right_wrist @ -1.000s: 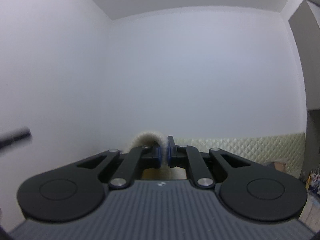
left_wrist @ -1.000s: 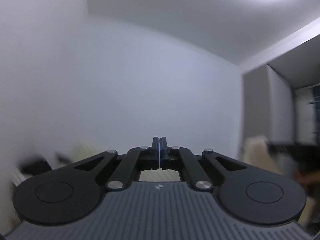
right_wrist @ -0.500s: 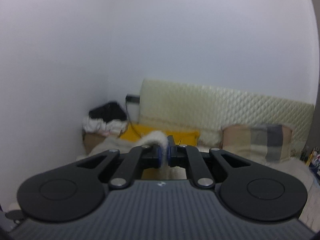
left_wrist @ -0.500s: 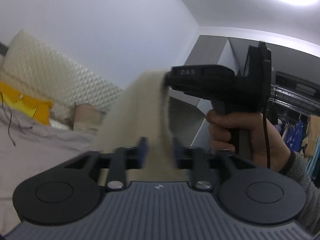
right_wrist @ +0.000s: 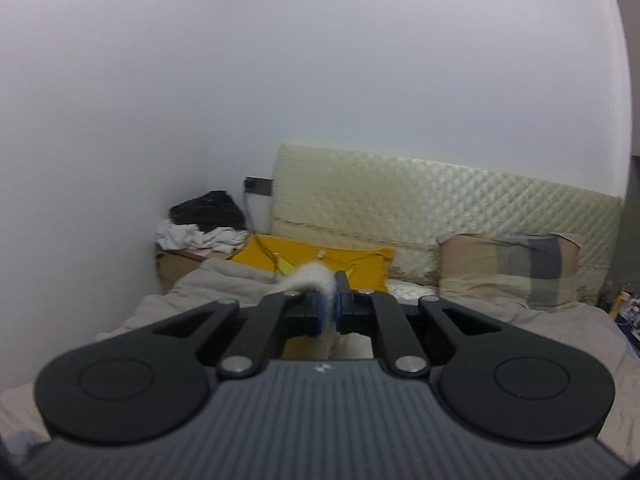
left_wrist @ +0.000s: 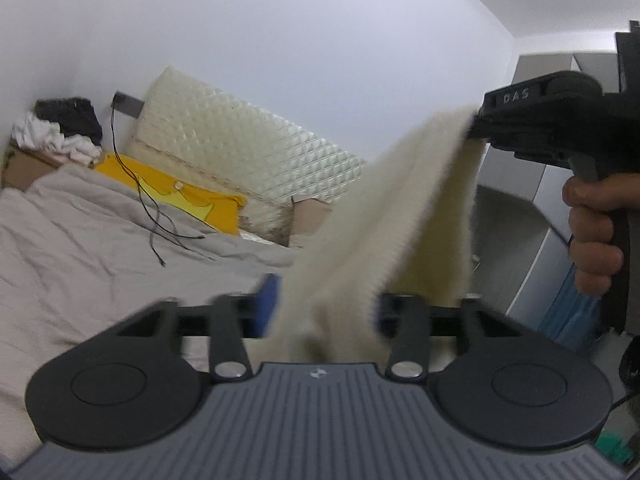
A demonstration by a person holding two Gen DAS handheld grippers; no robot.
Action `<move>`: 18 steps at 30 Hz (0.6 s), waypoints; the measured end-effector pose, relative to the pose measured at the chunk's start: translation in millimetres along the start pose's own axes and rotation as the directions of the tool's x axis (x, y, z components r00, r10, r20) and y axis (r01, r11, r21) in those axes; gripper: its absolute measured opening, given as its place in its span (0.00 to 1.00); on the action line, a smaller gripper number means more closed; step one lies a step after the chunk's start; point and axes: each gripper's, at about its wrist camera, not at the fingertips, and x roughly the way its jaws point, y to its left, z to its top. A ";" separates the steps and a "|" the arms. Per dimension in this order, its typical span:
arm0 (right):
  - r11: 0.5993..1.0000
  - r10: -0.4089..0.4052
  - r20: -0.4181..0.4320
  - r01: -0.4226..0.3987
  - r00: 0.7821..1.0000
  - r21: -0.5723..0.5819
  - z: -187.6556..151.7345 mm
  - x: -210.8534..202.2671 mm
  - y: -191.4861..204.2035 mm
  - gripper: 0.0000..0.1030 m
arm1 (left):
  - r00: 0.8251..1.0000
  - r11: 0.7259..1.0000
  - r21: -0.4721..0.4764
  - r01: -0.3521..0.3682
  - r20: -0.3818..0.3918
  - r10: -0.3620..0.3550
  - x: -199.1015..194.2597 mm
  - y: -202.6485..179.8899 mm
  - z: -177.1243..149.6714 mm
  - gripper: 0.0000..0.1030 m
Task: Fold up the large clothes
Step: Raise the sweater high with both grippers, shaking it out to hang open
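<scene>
A cream fuzzy garment [left_wrist: 384,220] hangs in the air above the bed. My right gripper [right_wrist: 328,312] is shut on a fold of it [right_wrist: 314,278]; in the left wrist view the same gripper [left_wrist: 476,124] pinches the garment's upper end at the top right. My left gripper [left_wrist: 324,304] is open, its blue-padded fingers [left_wrist: 270,300] spread wide, and the garment drops loosely through the gap between them. The cloth below the jaws is hidden by the gripper bodies.
A bed with a rumpled grey blanket [left_wrist: 100,232] lies below, with a black cable [left_wrist: 148,208] across it. A yellow pillow [right_wrist: 320,256], a checked pillow [right_wrist: 512,268] and a quilted cream headboard [right_wrist: 440,200] are at the back. A clothes pile [right_wrist: 204,224] sits in the left corner.
My left gripper was shut a second ago and has opened wide around the garment. Both views have tilted down from the wall to the bed. The right gripper has kept its hold.
</scene>
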 end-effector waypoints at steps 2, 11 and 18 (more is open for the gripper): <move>1.000 -0.008 0.009 0.008 1.000 0.021 -3.3 3.6 -7.1 0.08 | 0.998 0.998 0.056 -0.032 0.047 0.030 -0.1 1.8 17.2 0.15; 0.996 -0.073 0.231 0.061 0.970 0.061 64.3 -45.5 -24.7 0.08 | 0.979 0.981 0.192 -0.017 0.202 -0.023 12.8 -29.5 199.2 0.10; 0.996 -0.066 0.398 0.037 0.915 0.080 134.9 -126.5 -31.2 0.08 | 0.924 0.935 0.351 -0.043 0.370 -0.096 -46.2 -96.3 291.2 0.10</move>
